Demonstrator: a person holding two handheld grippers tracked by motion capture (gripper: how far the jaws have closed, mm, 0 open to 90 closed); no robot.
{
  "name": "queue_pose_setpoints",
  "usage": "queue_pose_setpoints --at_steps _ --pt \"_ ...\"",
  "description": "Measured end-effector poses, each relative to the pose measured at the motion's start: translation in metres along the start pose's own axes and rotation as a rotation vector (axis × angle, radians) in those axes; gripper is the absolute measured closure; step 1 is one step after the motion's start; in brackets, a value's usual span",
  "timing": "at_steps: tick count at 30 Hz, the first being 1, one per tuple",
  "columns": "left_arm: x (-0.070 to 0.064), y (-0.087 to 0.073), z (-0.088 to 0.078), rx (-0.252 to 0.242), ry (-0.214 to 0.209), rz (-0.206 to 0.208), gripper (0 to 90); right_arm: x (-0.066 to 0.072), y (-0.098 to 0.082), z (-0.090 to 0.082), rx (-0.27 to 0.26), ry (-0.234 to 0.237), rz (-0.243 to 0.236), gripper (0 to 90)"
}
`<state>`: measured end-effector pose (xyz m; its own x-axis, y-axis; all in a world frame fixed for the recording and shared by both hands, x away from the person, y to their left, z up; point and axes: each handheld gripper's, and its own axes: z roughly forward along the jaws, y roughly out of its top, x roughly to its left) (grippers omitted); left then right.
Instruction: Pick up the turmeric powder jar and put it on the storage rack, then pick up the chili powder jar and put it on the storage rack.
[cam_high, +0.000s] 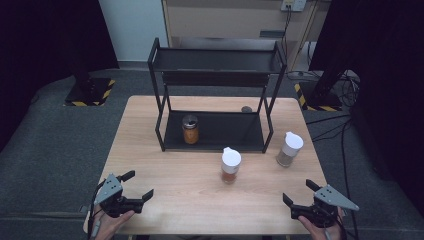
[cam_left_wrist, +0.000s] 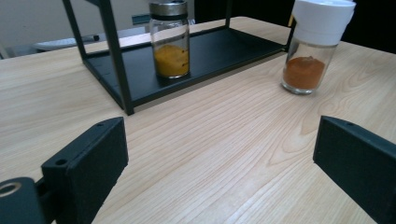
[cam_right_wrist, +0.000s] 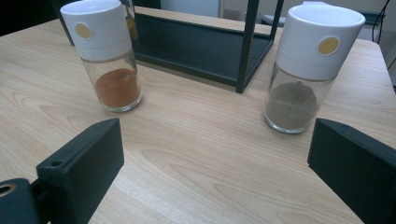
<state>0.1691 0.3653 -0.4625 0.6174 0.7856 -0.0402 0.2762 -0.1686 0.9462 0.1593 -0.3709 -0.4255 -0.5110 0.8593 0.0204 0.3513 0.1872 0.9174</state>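
Observation:
A black two-tier metal rack (cam_high: 215, 131) stands at the back middle of the wooden table (cam_high: 150, 165). On its lower shelf sits a glass jar of yellow-orange powder (cam_high: 190, 129) (cam_left_wrist: 170, 39) with a metal lid. In front of the rack stand two white-capped shakers: one with red-brown spice (cam_high: 230, 165) (cam_left_wrist: 314, 46) (cam_right_wrist: 107, 56) and one with grey-brown spice (cam_high: 289, 149) (cam_right_wrist: 306, 70). My left gripper (cam_high: 138, 185) (cam_left_wrist: 219, 163) rests open at the front left. My right gripper (cam_high: 298, 192) (cam_right_wrist: 215, 168) rests open at the front right. Both hold nothing.
A small dark round object (cam_high: 246, 109) lies on the table behind the rack. The rack's top shelf (cam_high: 217, 60) is bare. Cables (cam_high: 345, 130) run over the grey floor at the right, and a hazard-striped stand base (cam_high: 90, 92) sits at the left.

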Motion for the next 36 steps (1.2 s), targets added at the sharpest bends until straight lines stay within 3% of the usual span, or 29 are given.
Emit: queue_pose_setpoints --at_steps 7,13,36 --pt "0.007 -0.008 -0.003 -0.014 0.001 -0.022 3.5 0.000 0.001 0.000 0.003 0.004 -0.007 3.6" --pt "0.012 -0.009 -0.002 -0.002 -0.016 -0.017 3.7 0.000 0.001 0.001 0.003 0.007 -0.009 3.7" --pt "0.012 -0.007 -0.001 0.008 -0.045 -0.006 1.7 0.000 0.001 0.001 0.006 0.010 -0.006 3.7"
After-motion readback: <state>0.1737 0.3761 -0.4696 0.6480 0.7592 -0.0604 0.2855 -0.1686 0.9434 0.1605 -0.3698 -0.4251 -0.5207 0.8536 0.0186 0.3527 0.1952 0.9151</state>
